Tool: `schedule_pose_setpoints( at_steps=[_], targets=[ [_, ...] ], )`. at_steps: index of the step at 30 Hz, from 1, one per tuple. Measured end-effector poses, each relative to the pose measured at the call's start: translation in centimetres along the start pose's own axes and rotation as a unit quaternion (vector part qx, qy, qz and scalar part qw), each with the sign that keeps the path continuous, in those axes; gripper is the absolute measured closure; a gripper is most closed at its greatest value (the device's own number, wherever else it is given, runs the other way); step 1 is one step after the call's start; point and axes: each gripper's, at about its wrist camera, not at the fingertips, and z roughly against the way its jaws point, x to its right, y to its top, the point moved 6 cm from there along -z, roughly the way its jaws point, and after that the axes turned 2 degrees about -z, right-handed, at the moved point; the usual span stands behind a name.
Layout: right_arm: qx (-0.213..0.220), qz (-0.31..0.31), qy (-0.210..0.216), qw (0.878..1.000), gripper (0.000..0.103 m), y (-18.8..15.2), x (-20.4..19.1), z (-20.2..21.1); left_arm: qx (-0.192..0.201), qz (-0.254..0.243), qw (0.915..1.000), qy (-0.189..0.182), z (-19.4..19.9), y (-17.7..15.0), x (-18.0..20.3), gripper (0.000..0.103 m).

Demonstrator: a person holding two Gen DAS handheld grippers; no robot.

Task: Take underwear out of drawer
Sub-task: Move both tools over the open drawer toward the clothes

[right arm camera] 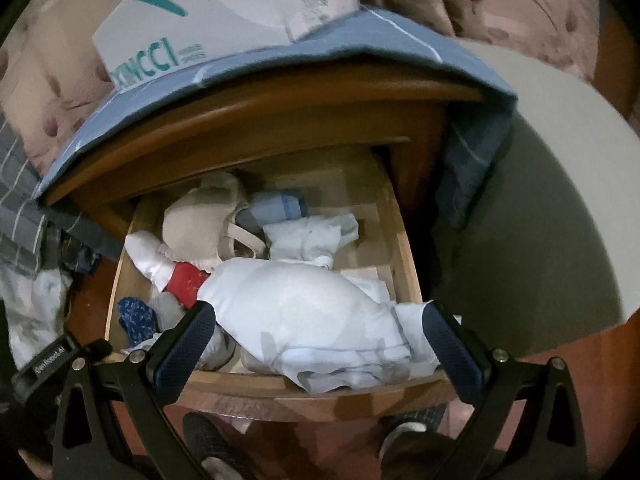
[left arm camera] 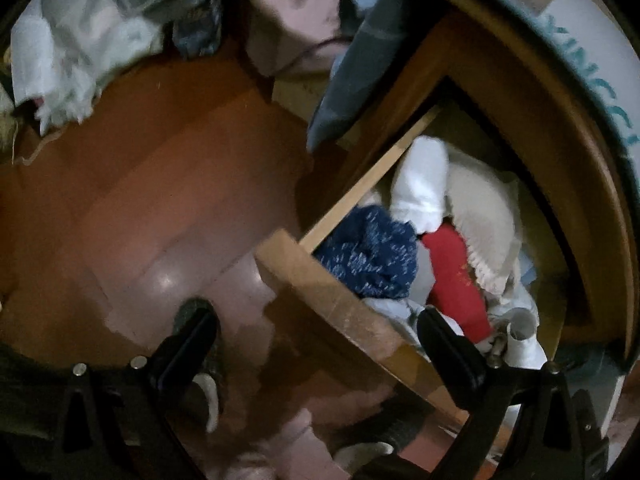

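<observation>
The wooden drawer [right arm camera: 405, 248] stands pulled out and full of clothes. A pale blue-white underwear bundle [right arm camera: 304, 312] lies at its front. My right gripper [right arm camera: 320, 342] is open, one finger on each side of that bundle, just above the drawer's front edge. Behind it are a red garment [right arm camera: 186, 282], a beige bra [right arm camera: 200, 220] and a blue speckled piece [right arm camera: 136, 316]. My left gripper [left arm camera: 316, 344] is open and holds nothing. It straddles the drawer's front corner [left arm camera: 320, 280], right finger over the clothes, left finger over the floor.
A blue cloth [right arm camera: 360, 40] and a white box with teal lettering [right arm camera: 160, 52] sit on the nightstand top. A pale wall or panel [right arm camera: 540, 220] lies right of the drawer. Reddish wood floor [left arm camera: 140, 200] spreads left, with heaped clothes [left arm camera: 72, 48] beyond and a shoe [left arm camera: 206, 392] below.
</observation>
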Motion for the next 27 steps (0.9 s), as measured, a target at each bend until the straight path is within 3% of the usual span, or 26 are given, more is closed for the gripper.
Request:
schedule_pose_setpoints(
  at_steps=[2, 5, 10, 12, 14, 16, 18, 19, 23, 27],
  targets=[
    [0.018, 0.019, 0.011, 1.000, 0.000, 0.4, -0.6, 0.9, 0.011, -0.019, 0.9997, 0.007, 1.3, 0.4, 0.2, 0.000],
    [0.018, 0.030, 0.061, 0.998, 0.000, 0.9, -1.3, 2.0, 0.033, -0.052, 0.9980, 0.014, 3.5, 1.0, 0.7, 0.000],
    [-0.042, 0.047, 0.072, 0.995, 0.000, 1.7, -1.3, 1.9, 0.065, -0.134, 0.9888, 0.010, 7.5, 3.3, 3.0, 0.000],
    [-0.080, 0.045, 0.095, 0.991, 0.000, 2.2, -1.3, 1.6, 0.071, -0.182, 0.9808, 0.003, 8.6, 4.3, 4.5, 0.000],
    [-0.101, 0.036, 0.113, 0.988, 0.000, 2.7, -1.2, 1.3, 0.082, -0.240, 0.9672, -0.010, 9.6, 5.0, 6.2, 0.000],
    [-0.120, 0.030, 0.103, 0.987, 0.000, 3.2, -1.0, 0.7, 0.086, -0.285, 0.9545, -0.015, 9.7, 5.5, 7.6, 0.000],
    [-0.127, 0.043, 0.078, 0.988, 0.000, 3.2, -1.1, -0.2, 0.083, -0.307, 0.9479, -0.016, 9.2, 5.7, 8.3, 0.000],
    [-0.133, 0.048, 0.071, 0.987, 0.000, 2.9, -1.2, -0.6, 0.071, -0.314, 0.9465, -0.026, 8.5, 5.7, 8.7, 0.000],
    [-0.168, 0.069, 0.065, 0.981, 0.000, 1.5, -2.1, -2.9, 0.015, -0.295, 0.9542, -0.047, 4.8, 5.3, 8.5, 0.000],
    [-0.194, 0.078, 0.063, 0.976, 0.000, 0.8, -2.5, -5.3, -0.003, -0.297, 0.9541, -0.035, 2.3, 4.7, 8.2, 0.000]
  ],
)
